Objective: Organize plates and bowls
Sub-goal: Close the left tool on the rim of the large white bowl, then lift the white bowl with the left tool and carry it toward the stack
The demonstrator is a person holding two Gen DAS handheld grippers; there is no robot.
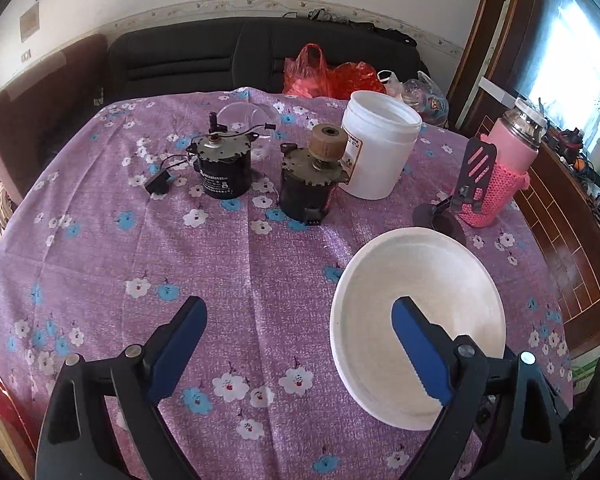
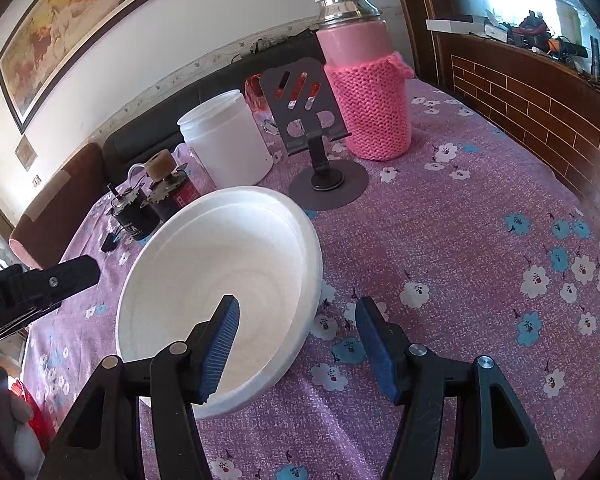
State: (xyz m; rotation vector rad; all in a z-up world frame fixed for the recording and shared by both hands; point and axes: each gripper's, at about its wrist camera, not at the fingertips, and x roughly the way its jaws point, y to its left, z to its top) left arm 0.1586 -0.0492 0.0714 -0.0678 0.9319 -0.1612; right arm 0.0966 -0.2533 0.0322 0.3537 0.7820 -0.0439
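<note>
We start from the white foam bowl [image 1: 418, 320], which sits upright on the purple flowered tablecloth [image 1: 228, 264], toward the near right part of the table as the left wrist camera sees it. It is round, so it has no long axis to line up with; what matters is its rim. In the right wrist view the bowl [image 2: 224, 280] lies to the left of the right gripper [image 2: 296, 344], whose left fingertip sits in front of the bowl's inside while the right fingertip stands over bare cloth, so the near-right rim falls between the two spread jaws. We judge that this gripper is the better placed to pinch the rim, though we cannot tell how high it rides above it. The left gripper [image 1: 300, 344] also stands wide apart and holds nothing; the bowl lies to its right, with the right finger overlapping the bowl's inside and the left finger well clear over cloth. Farther out stand two small motors [image 1: 260, 172], a white plastic tub [image 1: 378, 148], a dark phone stand [image 2: 320, 136] and a flask in a pink knitted sleeve [image 2: 364, 80], all behind the bowl and apart from it. A clear glass bowl [image 1: 248, 116] lies at the far edge behind the motors.
</note>
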